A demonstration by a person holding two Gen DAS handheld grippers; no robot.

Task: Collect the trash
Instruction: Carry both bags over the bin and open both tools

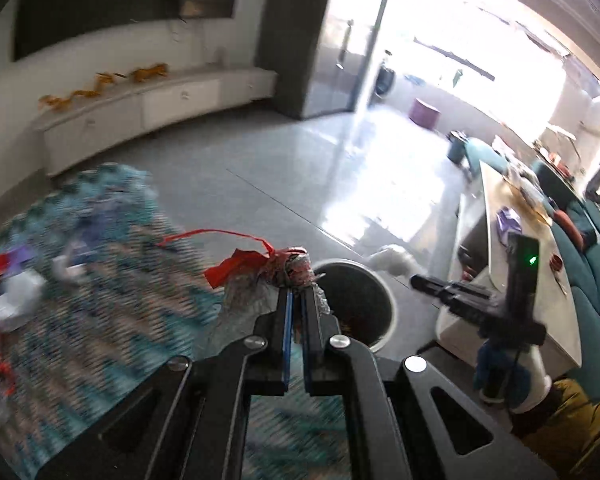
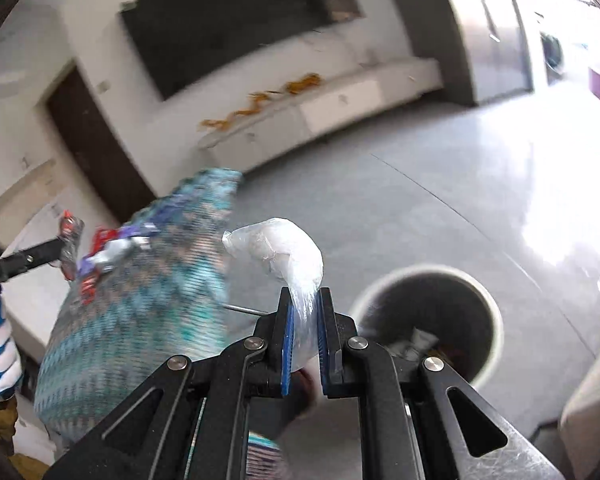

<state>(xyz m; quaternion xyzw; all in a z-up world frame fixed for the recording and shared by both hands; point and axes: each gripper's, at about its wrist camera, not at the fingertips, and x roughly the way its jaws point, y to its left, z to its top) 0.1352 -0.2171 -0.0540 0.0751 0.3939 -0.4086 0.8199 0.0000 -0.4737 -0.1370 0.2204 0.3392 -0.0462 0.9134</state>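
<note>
While both loads are being carried toward the round white-rimmed waste bin (image 2: 428, 320), crumpled red-and-silver foil wrapping (image 1: 284, 270) is being pinched by the left gripper (image 1: 296, 300) and a white plastic bag (image 2: 288, 256) by the right gripper (image 2: 305, 304), so that each can be dropped in.

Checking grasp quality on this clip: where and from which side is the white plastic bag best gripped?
By its thin gathered neck, from below and behind, as the right gripper has it now. The white plastic bag bulges into a rounded wad above the blue pads; the twisted neck is the only part narrow enough to pinch firmly, and it leaves the wad free to drop into the bin.
</note>
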